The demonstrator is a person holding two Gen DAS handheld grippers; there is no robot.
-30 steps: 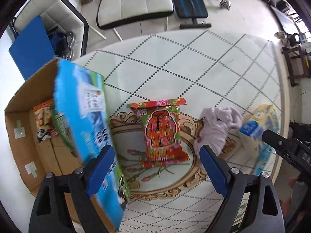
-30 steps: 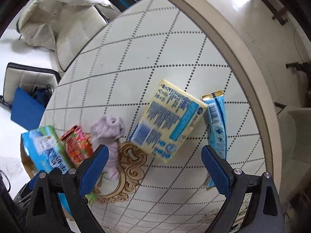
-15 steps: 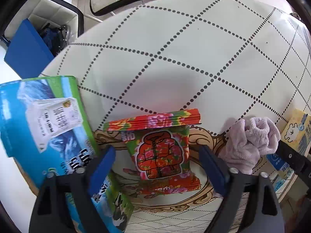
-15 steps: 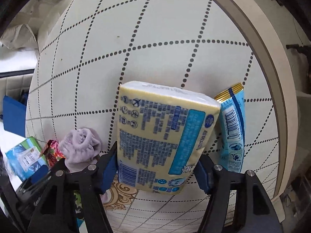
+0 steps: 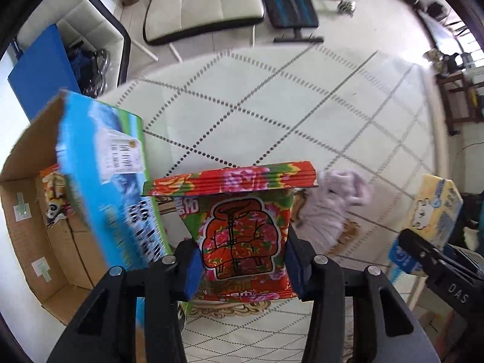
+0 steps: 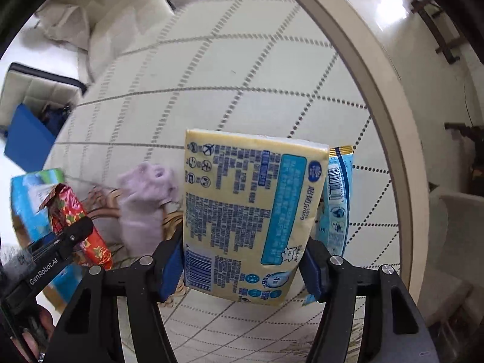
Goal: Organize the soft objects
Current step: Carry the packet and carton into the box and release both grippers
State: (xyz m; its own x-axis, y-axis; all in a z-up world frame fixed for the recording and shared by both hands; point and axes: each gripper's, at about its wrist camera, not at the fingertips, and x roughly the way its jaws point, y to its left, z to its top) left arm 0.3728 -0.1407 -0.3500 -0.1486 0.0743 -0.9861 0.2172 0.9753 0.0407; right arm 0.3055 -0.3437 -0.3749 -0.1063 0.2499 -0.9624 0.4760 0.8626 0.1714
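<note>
My left gripper [image 5: 242,267] is shut on a red flowered snack bag [image 5: 242,227] and holds it above the round table [image 5: 272,96]. My right gripper [image 6: 243,267] is shut on a yellow tissue pack [image 6: 245,211] and holds it lifted off the table. A crumpled lilac cloth [image 5: 332,205] lies on the table between the two; it also shows in the right wrist view [image 6: 145,202]. A light blue packet [image 6: 338,199] lies on the table behind the tissue pack. The snack bag also shows at the left of the right wrist view [image 6: 75,217].
An open cardboard box [image 5: 36,211] with a blue-green printed flap [image 5: 103,181] stands at the table's left, a snack bag inside it. Chairs [image 5: 202,3] and a weight bench [image 5: 290,6] stand beyond the table. The table's rim [image 6: 393,121] runs close on the right.
Both grippers have shut: the left on the snack bag, the right on the tissue pack. Both things have come up off the table.
</note>
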